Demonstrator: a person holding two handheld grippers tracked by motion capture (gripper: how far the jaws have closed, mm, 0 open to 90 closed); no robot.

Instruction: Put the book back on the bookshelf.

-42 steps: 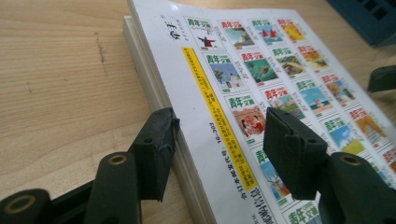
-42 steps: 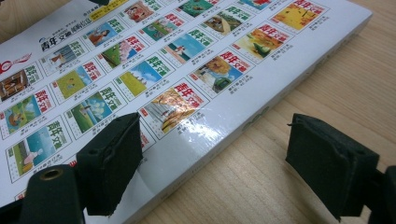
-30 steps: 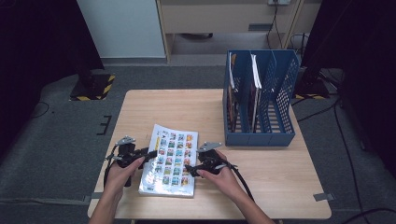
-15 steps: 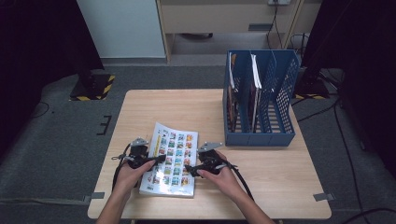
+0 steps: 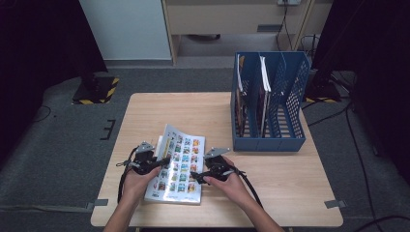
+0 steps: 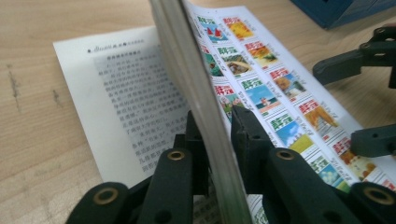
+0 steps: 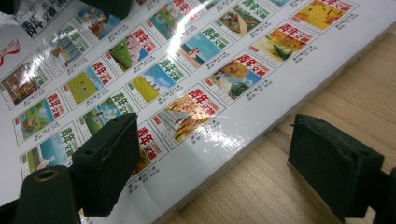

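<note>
Two grippers, left gripper (image 6: 217, 140) pinching lifted magazine (image 5: 181, 159) pages, right gripper (image 7: 224, 163) spread

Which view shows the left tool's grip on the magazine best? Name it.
The left gripper view. There the left tool has just closed, and its pads pinch the lifted pages of the magazine edge-on. In the high view the left tool is small, its jaws hard to read. In the right gripper view the magazine lies flat.

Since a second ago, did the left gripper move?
Yes. The left gripper slid right, away from the table's left edge, onto the magazine.
</note>
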